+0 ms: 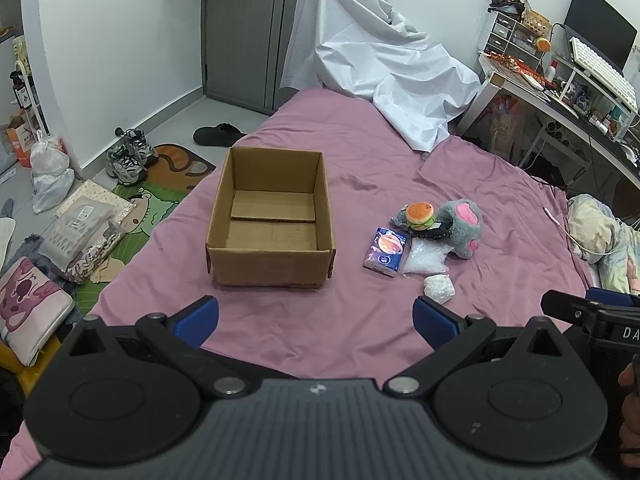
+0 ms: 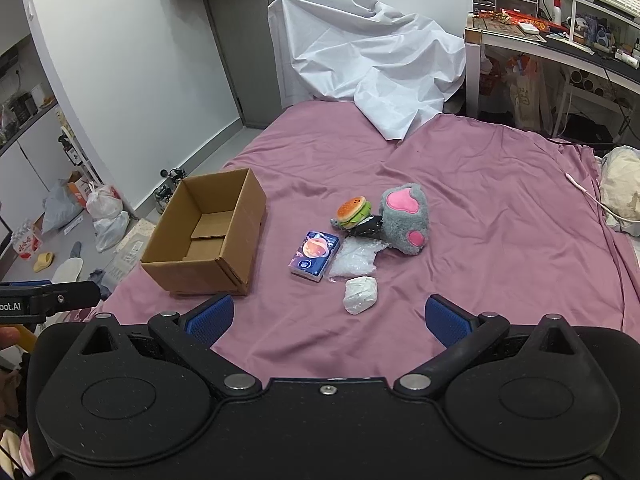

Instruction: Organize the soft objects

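An empty open cardboard box [image 1: 272, 216] [image 2: 208, 236] stands on the pink bed sheet [image 1: 360, 152] [image 2: 480, 200]. To its right lie a burger plush [image 1: 420, 216] [image 2: 353, 211], a grey paw plush [image 1: 464, 228] [image 2: 404, 216], a small black item [image 2: 366, 227], a blue tissue pack [image 1: 386, 251] [image 2: 315, 255], a clear bag of beads [image 1: 426, 260] [image 2: 356, 260] and a white wad [image 1: 439, 288] [image 2: 361, 294]. My left gripper [image 1: 316, 320] is open and empty, in front of the box. My right gripper [image 2: 330, 318] is open and empty, just short of the white wad.
A white sheet [image 1: 380, 72] [image 2: 372, 64] drapes over something at the bed's far end. A cluttered desk [image 1: 560, 92] [image 2: 560, 40] stands at the right. A pillow [image 1: 600, 232] [image 2: 622, 188] lies at the bed's right edge. Shoes, bags and mats [image 1: 120, 200] cover the floor on the left.
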Demonstrator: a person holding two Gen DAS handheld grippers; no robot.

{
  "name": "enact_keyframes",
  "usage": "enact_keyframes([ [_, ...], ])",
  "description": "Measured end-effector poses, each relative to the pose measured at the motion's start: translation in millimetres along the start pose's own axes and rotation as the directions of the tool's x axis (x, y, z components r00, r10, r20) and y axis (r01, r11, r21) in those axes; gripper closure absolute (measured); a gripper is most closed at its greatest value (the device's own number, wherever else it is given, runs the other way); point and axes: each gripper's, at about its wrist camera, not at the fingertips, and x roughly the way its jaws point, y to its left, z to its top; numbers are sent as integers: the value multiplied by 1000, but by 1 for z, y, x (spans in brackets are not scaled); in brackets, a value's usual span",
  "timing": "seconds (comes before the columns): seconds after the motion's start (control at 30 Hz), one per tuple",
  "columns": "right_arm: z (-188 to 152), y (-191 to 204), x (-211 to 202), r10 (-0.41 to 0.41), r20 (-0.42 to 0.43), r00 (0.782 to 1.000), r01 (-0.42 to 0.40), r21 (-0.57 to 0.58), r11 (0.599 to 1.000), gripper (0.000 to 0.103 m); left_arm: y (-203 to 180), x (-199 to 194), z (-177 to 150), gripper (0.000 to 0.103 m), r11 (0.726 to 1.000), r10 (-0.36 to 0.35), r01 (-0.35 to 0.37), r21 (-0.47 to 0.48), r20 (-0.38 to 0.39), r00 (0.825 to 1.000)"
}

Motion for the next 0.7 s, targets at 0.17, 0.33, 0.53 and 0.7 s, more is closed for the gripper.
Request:
enact_keyframes([
  [0.17,0,-1,0,-3,2,1000,3,-3,1000,0,0,0,1,0,1000,3,-3,-1,-2,1000],
  [0.33,0,0,2,-4,-2,1000,4,-5,1000,0,0,1,1,0,1000,3,-3,2,-4,1000],
  [0.53,-1,0,5,-2,-8,1000,2,-7,1000,0,1,2,2,0,1000,6,-6,-2,-2,1000],
  [0.7,-1,0,8,2,-8,1000,-2,-9,1000,0,1,3,3,0,1000,8,-8,-2,-3,1000],
])
